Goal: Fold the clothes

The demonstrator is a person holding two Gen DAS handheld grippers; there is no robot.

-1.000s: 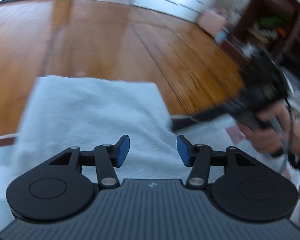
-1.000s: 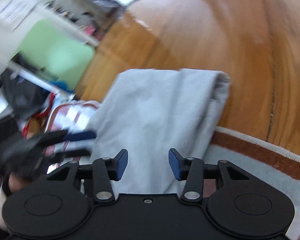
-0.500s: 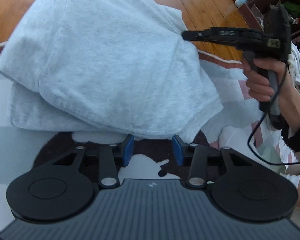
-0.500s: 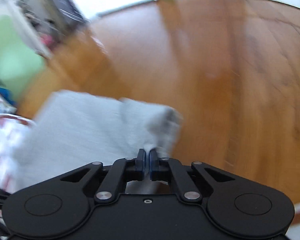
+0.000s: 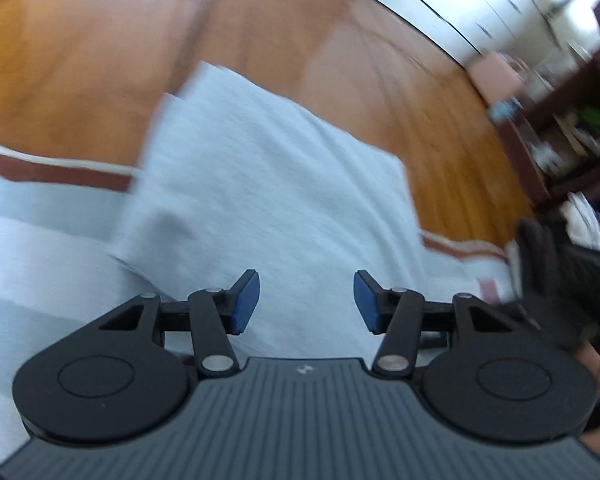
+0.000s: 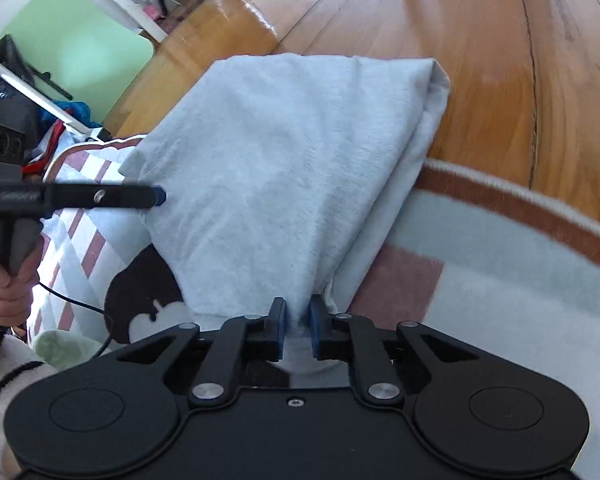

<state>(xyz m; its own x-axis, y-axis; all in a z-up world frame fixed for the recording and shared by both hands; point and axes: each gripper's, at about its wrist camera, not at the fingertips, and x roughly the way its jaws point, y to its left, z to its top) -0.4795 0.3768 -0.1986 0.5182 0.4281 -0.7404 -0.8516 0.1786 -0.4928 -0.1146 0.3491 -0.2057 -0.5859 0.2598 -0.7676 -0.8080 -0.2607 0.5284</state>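
**A:** Item one?

**B:** Pale grey soft jersey garment [image 6: 284, 168], lying in layers across the patterned pale-blue rug with brown border [image 6: 512, 272], its far end reaching onto the glossy wooden floor [image 6: 540, 40].

**A:** Claws?

**B:** Right claw [image 6: 296, 330]: closed narrowly on the garment's near edge, cloth gathered between the blue pads. Left claw [image 5: 306, 300]: spread wide, nothing held, hovering over the grey cloth; seen from the right wrist, its tip is at the garment's left side.

**A:** Handling note?

**B:** A fold appears to be in hand. The pinched edge is best kept low and taut, layers kept aligned, and the left side steadied so bunching is avoided.
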